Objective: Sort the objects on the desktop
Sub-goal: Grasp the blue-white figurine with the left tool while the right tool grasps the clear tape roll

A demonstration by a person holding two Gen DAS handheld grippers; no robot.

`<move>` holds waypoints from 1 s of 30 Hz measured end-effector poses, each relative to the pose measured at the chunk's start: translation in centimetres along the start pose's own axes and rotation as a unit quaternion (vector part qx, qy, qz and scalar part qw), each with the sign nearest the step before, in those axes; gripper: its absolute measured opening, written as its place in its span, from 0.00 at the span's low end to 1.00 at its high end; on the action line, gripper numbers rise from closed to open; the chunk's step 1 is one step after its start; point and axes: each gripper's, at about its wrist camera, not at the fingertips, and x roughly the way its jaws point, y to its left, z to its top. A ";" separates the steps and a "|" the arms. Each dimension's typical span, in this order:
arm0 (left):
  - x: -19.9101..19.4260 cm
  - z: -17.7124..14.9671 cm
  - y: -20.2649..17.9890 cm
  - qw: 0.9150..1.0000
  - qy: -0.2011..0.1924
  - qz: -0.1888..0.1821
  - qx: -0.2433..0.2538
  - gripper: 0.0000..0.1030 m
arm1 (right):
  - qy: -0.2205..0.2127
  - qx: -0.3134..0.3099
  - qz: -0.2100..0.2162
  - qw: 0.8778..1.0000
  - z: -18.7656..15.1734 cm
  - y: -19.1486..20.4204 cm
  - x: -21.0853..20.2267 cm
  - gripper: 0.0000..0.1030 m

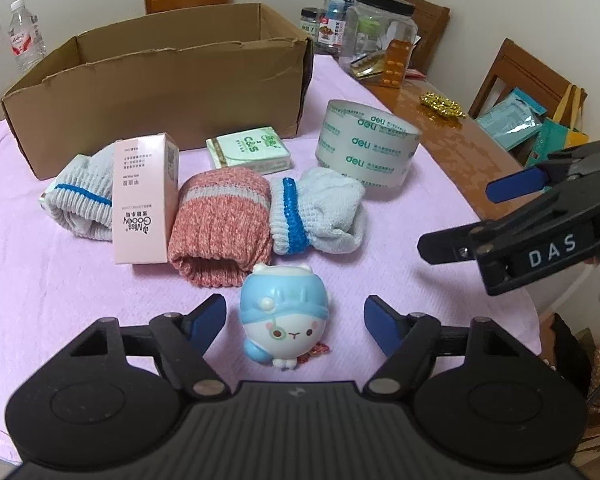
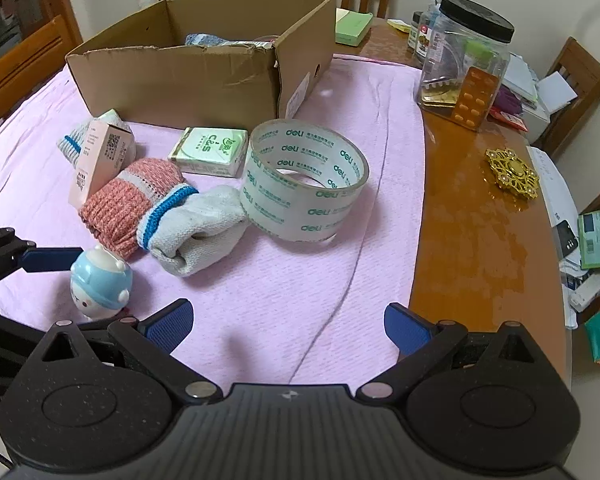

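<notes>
Nearest to us, our left gripper (image 1: 295,312) straddles the blue-and-white bunny figurine (image 1: 283,317) on the pink cloth (image 1: 60,300); the jaws stand part open, a clear gap between each blue pad and the toy, so nothing is held yet. The figurine looks smooth, rounded and slightly tilted, so we judge that pads closing off-centre could squirt it forward or tip it against the red knitted sock (image 1: 219,226) just behind. A small reddish scrap lies under its base, too small to identify, and might snag or come along.

Our right gripper (image 2: 286,326) hangs open and empty over bare cloth, near the grey-white sock with a blue band (image 2: 192,226), which touches the roll of clear packing tape (image 2: 304,180). With both tools this close, we risk knocking them together if the right one reaches left.

Beyond the socks stand a pink carton (image 1: 146,204), propped over a second grey sock (image 1: 82,206), and a green tissue pack (image 1: 249,152). Farthest is the open cardboard box (image 1: 160,84), already holding a few items. We judge its tall front wall could catch a low-carried toy.
</notes>
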 end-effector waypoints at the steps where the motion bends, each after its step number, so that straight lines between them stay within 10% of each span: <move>1: 0.0 0.0 -0.1 1.000 -0.002 0.003 -0.002 0.69 | 0.000 0.000 0.000 1.000 0.0 -0.2 0.0 1.00; 11: 0.7 -0.2 0.1 1.000 0.010 0.015 -0.025 0.48 | -0.015 0.017 0.035 0.999 1.8 -2.4 0.4 1.00; 30: 1.2 0.2 0.6 0.999 0.010 0.012 -0.048 0.46 | -0.032 0.047 0.069 0.996 7.1 -4.6 5.4 1.00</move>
